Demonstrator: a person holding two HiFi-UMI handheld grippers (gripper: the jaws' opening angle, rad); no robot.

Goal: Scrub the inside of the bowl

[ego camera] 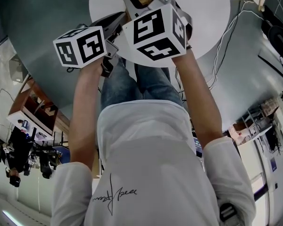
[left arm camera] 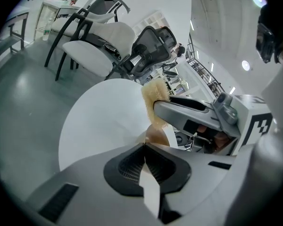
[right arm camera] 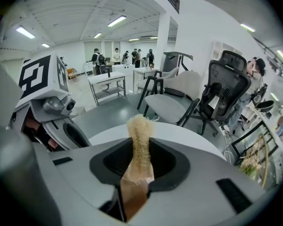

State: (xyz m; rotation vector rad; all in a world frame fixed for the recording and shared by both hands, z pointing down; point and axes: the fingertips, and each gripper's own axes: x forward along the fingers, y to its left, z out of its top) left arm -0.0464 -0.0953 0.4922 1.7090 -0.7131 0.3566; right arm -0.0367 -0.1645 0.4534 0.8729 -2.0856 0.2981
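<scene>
Over a round white table (ego camera: 208, 14), seen from the head view, the person's two bare forearms reach forward, each ending in a gripper that carries a cube of square markers.

Left gripper (left arm camera: 145, 149): jaws pressed almost together, pinching a thin white strip that appears to be the bowl's wall. Just beyond the jaw tips a rounded brown surface with a white edge, the bowl (left arm camera: 156, 136), shows above the tabletop. The head view hides it behind the grippers.

Right gripper (right arm camera: 137, 147): jaws closed on a pale, fibrous loofah scrubber (right arm camera: 139, 133), which stands up out of the jaws with a brown strip at its base. In the left gripper view the scrubber's tuft lies just above the bowl and close beside it; contact cannot be told.

Background: grey floor (left arm camera: 23, 102), a black mesh office chair (right arm camera: 224, 91) and white-seated chairs (right arm camera: 172, 102) beyond the table.
</scene>
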